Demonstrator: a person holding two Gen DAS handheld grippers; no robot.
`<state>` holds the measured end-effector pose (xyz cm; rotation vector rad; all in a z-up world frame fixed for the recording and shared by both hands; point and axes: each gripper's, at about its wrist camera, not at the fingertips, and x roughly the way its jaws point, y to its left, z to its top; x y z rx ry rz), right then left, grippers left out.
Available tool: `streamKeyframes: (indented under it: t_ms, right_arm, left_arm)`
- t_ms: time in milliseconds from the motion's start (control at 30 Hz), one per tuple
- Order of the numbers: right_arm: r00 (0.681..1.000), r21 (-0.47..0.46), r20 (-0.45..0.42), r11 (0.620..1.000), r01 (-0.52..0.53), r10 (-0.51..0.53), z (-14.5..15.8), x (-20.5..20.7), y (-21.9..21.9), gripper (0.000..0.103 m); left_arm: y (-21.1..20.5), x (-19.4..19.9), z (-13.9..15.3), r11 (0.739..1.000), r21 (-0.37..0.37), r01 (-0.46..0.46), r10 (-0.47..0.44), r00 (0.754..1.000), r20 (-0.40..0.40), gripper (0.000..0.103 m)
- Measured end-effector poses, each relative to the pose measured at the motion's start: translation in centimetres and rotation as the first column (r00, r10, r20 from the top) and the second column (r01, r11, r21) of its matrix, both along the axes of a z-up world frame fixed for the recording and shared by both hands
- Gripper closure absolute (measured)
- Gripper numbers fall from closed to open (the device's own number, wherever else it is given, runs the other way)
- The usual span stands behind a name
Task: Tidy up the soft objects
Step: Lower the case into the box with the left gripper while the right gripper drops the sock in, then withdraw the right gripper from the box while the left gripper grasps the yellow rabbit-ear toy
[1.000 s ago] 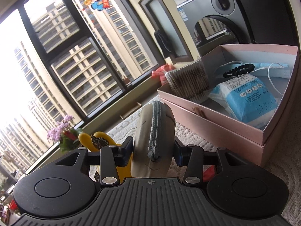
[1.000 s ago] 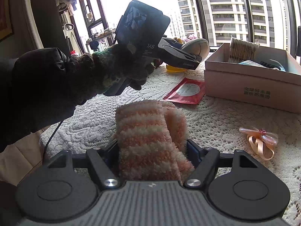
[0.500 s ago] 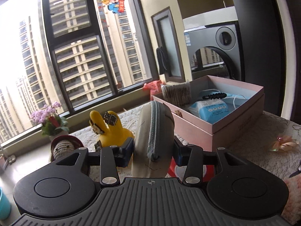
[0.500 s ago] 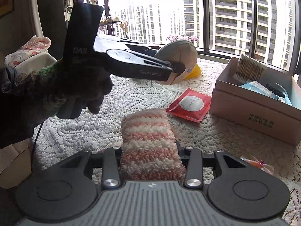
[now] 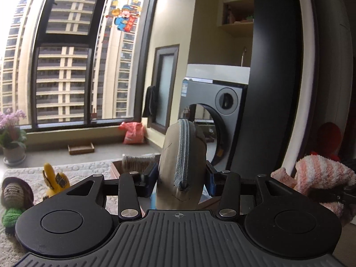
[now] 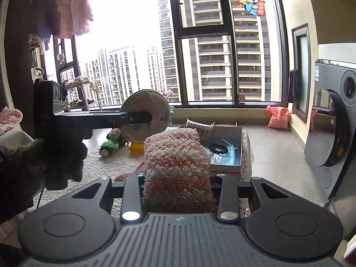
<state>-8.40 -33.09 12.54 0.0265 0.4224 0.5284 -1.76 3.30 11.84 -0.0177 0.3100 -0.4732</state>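
My left gripper [image 5: 181,178] is shut on a round beige zipped pouch [image 5: 181,160], held upright in the air above the table; the pouch also shows in the right wrist view [image 6: 145,118]. My right gripper [image 6: 176,178] is shut on a fluffy pink-and-white striped cloth [image 6: 175,160], raised above the table; the cloth shows at the right of the left wrist view [image 5: 320,178]. The pink open box [image 6: 224,168] lies just beyond the cloth, holding a blue packet, a black hair tie and a cotton-swab pack.
A lace-covered table [image 6: 102,164] carries a crocheted doll [image 5: 13,200], a yellow rabbit toy [image 5: 53,180] and a red sachet, mostly hidden. A washing machine [image 6: 333,133] stands at the right. A flower pot [image 5: 12,142] sits by the window.
Both grippers have risen and levelled out, so the views now look across the room. The pouch and the striped cloth stay gripped. The cloth has lifted off the table.
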Motion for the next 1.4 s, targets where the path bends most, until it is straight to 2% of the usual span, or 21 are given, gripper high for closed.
streamKeyframes:
  t_ms: [67,167,233,333,500,633,700,767,833,867,900,967,1000,1033,1100,1133,1167,1233,1267,1333,1400]
  right_arm:
    - [0.999,0.009,-0.021,0.999,0.033,-0.033,-0.7,0.6,-0.8,0.069]
    - [0.996,0.007,-0.055,0.998,0.067,-0.067,-2.0,1.7,-1.6,0.069]
    - [0.993,0.004,-0.080,0.996,0.092,-0.091,-2.8,2.6,-2.1,0.069]
    - [0.988,0.007,-0.104,0.993,0.118,-0.117,-3.0,4.5,-2.1,0.069]
    - [0.989,0.043,-0.047,0.989,0.142,-0.140,0.2,10.0,-0.7,0.069]
    - [0.979,0.082,-0.024,0.976,0.203,-0.201,2.6,17.7,2.0,0.069]
    - [0.974,0.061,-0.045,0.973,0.224,-0.222,1.9,21.2,3.7,0.064]
    - [0.959,0.034,-0.173,0.972,0.232,-0.223,-0.1,25.0,5.4,0.051]
    - [0.934,0.035,-0.301,0.977,0.210,-0.190,-2.3,26.5,6.1,0.050]
    - [0.931,0.046,-0.324,0.980,0.192,-0.167,-3.0,26.5,6.3,0.050]
    - [0.933,0.048,-0.321,0.981,0.188,-0.163,-3.4,26.2,6.3,0.048]
    - [0.944,0.028,-0.275,0.979,0.199,-0.184,-3.5,25.0,6.3,0.036]
    - [0.949,0.020,-0.246,0.978,0.206,-0.195,-3.3,24.4,6.2,0.036]
    - [0.957,0.010,-0.204,0.977,0.211,-0.205,-2.9,23.2,6.5,0.037]
    - [0.969,-0.030,-0.143,0.980,0.197,-0.199,-2.4,22.5,6.9,0.057]
    - [0.974,-0.058,-0.130,0.982,0.178,-0.185,-2.3,22.7,7.4,0.074]
    - [0.969,-0.074,-0.167,0.982,0.172,-0.182,-2.5,23.2,7.7,0.080]
    - [0.935,-0.103,-0.311,0.984,0.147,-0.173,-4.4,25.0,8.6,0.080]
    - [0.916,-0.146,-0.352,0.978,0.148,-0.191,-5.8,25.7,9.1,0.080]
    - [0.920,-0.216,-0.307,0.959,0.184,-0.245,-7.3,25.5,9.8,0.080]
    - [0.918,-0.195,-0.322,0.965,0.177,-0.234,-7.0,25.3,9.4,0.080]
  left_arm:
    - [-1.5,2.8,1.0,0.999,-0.053,0.004,-0.004,1.000,0.006,0.052]
    - [-3.1,8.3,1.2,0.989,-0.146,-0.003,-0.005,0.998,-0.061,0.055]
    - [-3.7,11.3,0.3,0.988,-0.138,-0.072,0.057,0.992,-0.113,0.056]
    - [-3.4,13.1,-1.3,0.983,-0.099,-0.155,0.137,0.977,-0.163,0.056]
    - [-1.3,11.1,-2.4,0.982,-0.091,-0.167,0.149,0.974,-0.173,0.056]
    - [-0.3,8.3,-2.8,0.979,-0.122,-0.165,0.138,0.970,-0.202,0.056]
    - [0.1,7.0,-3.3,0.973,-0.151,-0.174,0.136,0.962,-0.236,0.056]
    - [0.7,5.7,-4.0,0.969,-0.183,-0.169,0.116,0.956,-0.269,0.056]
    - [1.2,4.6,-4.5,0.970,-0.169,-0.176,0.122,0.949,-0.289,0.056]
    - [1.5,4.1,-4.7,0.970,-0.147,-0.192,0.141,0.943,-0.303,0.056]
    - [2.1,3.7,-4.9,0.969,-0.123,-0.214,0.166,0.933,-0.319,0.056]
    - [3.0,3.1,-5.4,0.962,-0.104,-0.252,0.202,0.916,-0.347,0.056]
    - [3.7,3.0,-5.6,0.957,-0.103,-0.270,0.218,0.909,-0.357,0.056]
    - [4.4,2.8,-5.8,0.952,-0.101,-0.289,0.235,0.901,-0.365,0.056]
    - [5.6,2.5,-6.3,0.939,-0.106,-0.326,0.265,0.886,-0.380,0.056]
    - [6.0,2.3,-6.5,0.934,-0.114,-0.339,0.272,0.881,-0.386,0.056]
    - [6.6,2.2,-6.7,0.928,-0.128,-0.350,0.276,0.877,-0.394,0.056]
    - [7.0,2.0,-7.2,0.921,-0.145,-0.362,0.278,0.871,-0.405,0.056]
    - [7.0,2.0,-7.4,0.919,-0.147,-0.366,0.280,0.868,-0.411,0.056]
    - [6.8,2.0,-7.6,0.919,-0.142,-0.367,0.280,0.864,-0.418,0.056]
    - [6.6,2.0,-7.7,0.924,-0.128,-0.361,0.278,0.863,-0.423,0.056]
